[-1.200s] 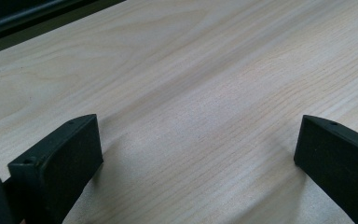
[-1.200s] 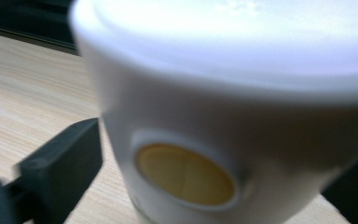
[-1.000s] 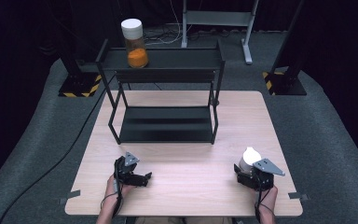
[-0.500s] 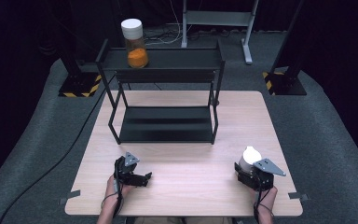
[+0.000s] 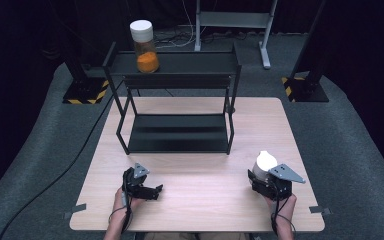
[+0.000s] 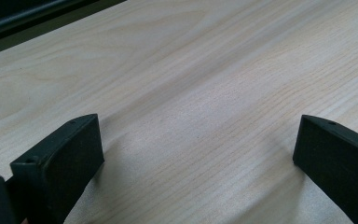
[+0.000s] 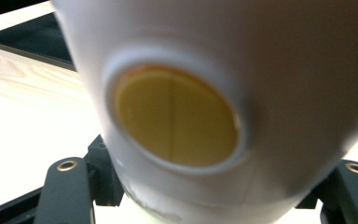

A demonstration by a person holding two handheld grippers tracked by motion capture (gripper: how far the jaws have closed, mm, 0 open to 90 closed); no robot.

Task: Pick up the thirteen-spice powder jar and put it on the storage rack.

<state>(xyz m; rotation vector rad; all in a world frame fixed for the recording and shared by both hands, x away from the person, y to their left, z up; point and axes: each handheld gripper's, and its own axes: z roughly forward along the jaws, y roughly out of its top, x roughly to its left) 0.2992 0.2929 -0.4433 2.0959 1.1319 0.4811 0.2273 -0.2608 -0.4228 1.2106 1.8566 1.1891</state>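
Note:
My right gripper (image 5: 263,176) is at the table's front right, shut on a white container (image 5: 265,161) and holding it just above the wood. In the right gripper view the container (image 7: 223,93) is very close, with a round yellowish recess facing the camera, and the right gripper (image 7: 209,198) clasps its lower part from both sides. The left gripper (image 5: 150,190) rests at the front left, and its jaws stand wide apart. Bare wood lies between them in the left gripper (image 6: 196,144) view.
A black two-level rack (image 5: 180,62) stands at the back of the wooden table (image 5: 205,200). A clear jar (image 5: 144,47) with a white lid and orange contents sits at the left end of its top shelf. Dark floor and stands surround the table.
The right gripper has risen slightly with the white container in it. The left gripper has stayed where it was.

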